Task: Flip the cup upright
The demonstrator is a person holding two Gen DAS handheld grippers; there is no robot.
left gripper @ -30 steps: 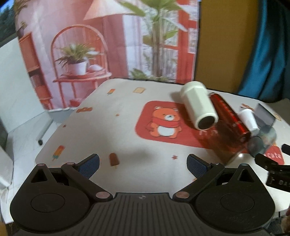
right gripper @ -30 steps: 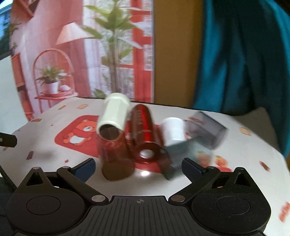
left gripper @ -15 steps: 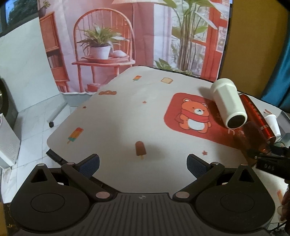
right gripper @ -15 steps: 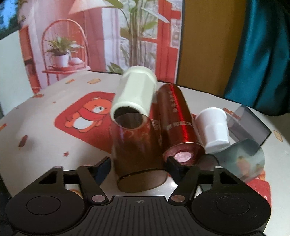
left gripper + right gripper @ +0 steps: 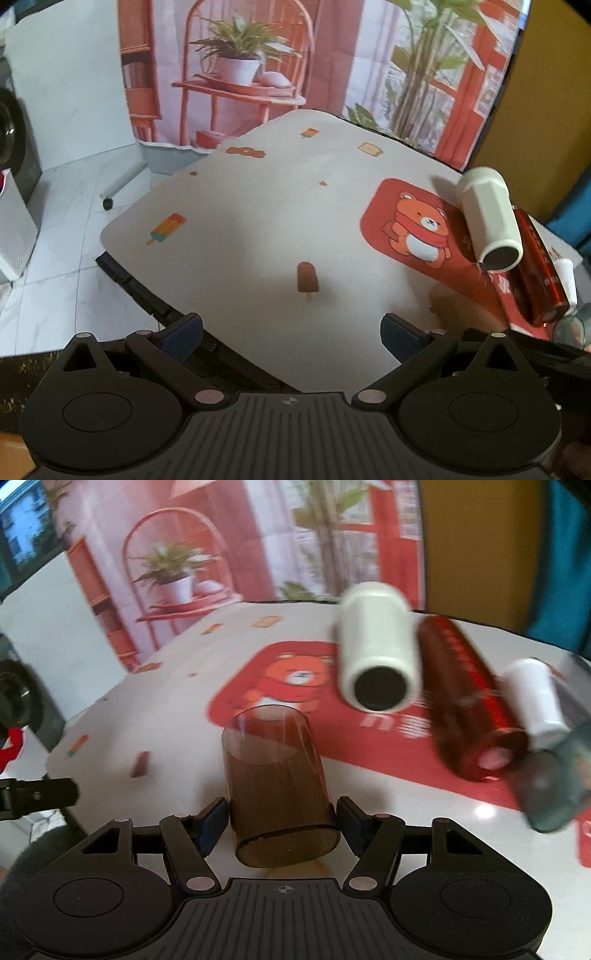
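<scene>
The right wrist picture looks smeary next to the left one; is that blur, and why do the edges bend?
Right wrist view: motion blur smears the white cup, red cylinder and backdrop, while the brown cup in the right tool stays fairly crisp. Left wrist view: sharp, the table edge bowed by the fisheye lens; the left tool is open and holds nothing.
</scene>
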